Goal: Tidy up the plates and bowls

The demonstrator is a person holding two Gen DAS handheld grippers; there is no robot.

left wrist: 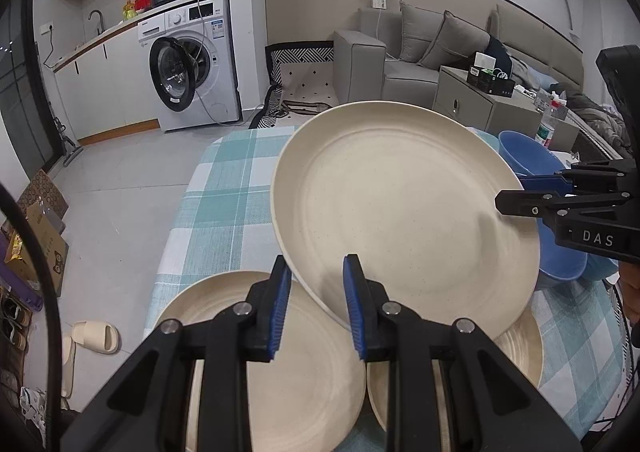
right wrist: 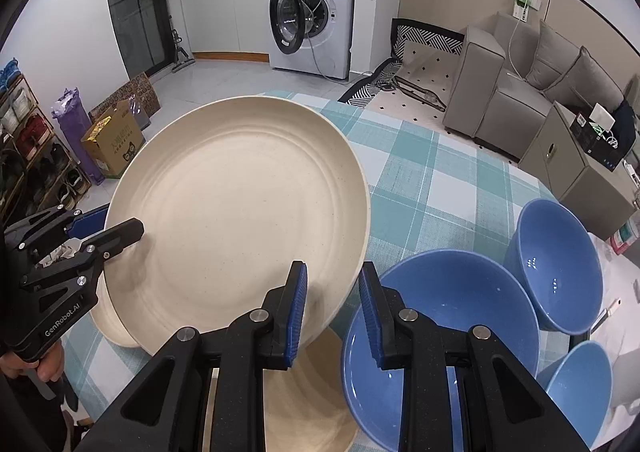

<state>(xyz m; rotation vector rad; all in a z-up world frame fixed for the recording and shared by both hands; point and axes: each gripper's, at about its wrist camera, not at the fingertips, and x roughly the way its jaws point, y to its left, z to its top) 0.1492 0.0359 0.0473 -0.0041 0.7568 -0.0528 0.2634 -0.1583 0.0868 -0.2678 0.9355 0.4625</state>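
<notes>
A large cream plate [left wrist: 404, 208] [right wrist: 236, 212] is held tilted above the checked tablecloth. My left gripper [left wrist: 316, 308] straddles its near-left rim, jaws a little apart around the edge. My right gripper [right wrist: 332, 312] straddles the opposite rim in the same way; it also shows in the left wrist view [left wrist: 532, 196]. The left gripper shows in the right wrist view [right wrist: 104, 228]. Two more cream plates [left wrist: 304, 368] [left wrist: 520, 348] lie flat under it. Three blue bowls [right wrist: 448, 332] [right wrist: 560, 260] [right wrist: 580, 384] sit to the right.
The table with the teal checked cloth [right wrist: 432, 180] ends at a rounded far edge. A grey cabinet [right wrist: 576, 172] and sofa [right wrist: 520, 92] stand beyond on the right, a washing machine [right wrist: 312, 16] at the back, boxes and a shoe rack [right wrist: 24, 156] on the left.
</notes>
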